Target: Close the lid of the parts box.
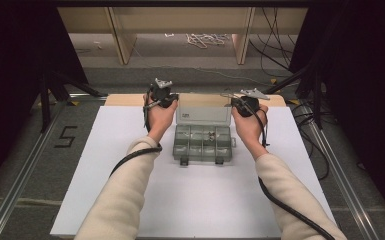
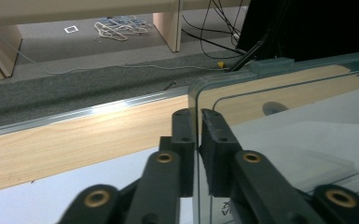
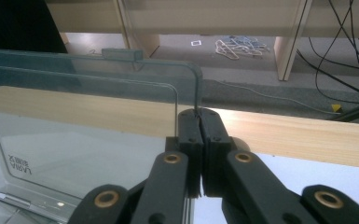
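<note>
- On the white board, the clear organiser box is lying in the middle, and its lid is already standing up behind the compartments, so I judge that the opening is almost finished.
- At the left side of the box, the left gripper is pinching the left edge of the lid; in the left gripper view the thin clear edge is running between its closed jaws, near the rounded upper corner.
- At the right side of the box, the right gripper is holding the right edge of the lid in the same way, with its jaws pressed together on the plastic just below the corner.
- Inside the box, one middle compartment is holding small parts; I cannot tell what they are.
- What is remaining, I think, is to lean the lid fully back and to release it.
</note>
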Available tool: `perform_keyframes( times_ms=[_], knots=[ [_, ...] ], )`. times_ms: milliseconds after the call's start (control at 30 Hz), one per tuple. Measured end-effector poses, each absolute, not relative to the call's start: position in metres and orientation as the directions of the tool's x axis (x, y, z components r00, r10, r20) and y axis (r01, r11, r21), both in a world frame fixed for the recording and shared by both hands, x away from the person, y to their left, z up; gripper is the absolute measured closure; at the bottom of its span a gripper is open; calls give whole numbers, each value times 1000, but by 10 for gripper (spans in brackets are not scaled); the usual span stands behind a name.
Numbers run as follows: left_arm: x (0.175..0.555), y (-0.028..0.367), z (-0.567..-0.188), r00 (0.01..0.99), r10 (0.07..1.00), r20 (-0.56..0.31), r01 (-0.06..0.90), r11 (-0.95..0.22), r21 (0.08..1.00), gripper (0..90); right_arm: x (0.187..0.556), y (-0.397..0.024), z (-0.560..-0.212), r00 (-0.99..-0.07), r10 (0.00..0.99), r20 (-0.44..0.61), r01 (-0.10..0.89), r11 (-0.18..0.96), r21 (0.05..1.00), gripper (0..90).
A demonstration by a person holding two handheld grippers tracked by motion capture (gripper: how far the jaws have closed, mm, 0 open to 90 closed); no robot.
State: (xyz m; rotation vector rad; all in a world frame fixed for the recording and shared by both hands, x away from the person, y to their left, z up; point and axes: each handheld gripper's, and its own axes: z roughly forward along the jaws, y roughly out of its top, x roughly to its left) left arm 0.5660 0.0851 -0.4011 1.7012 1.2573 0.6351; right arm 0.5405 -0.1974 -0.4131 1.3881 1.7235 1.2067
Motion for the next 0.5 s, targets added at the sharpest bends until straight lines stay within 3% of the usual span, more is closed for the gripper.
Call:
perform_keyframes(
  times_ms=[233,500],
  knots=[
    [559,85,-398,350,930,-114,468,-69,881,878,535,-198,-414,-265,962,64,384,45,922,875],
    [552,87,-397,362,925,-111,459,-73,886,879,536,-197,-409,-267,963,29,362,72,929,768]
  ],
)
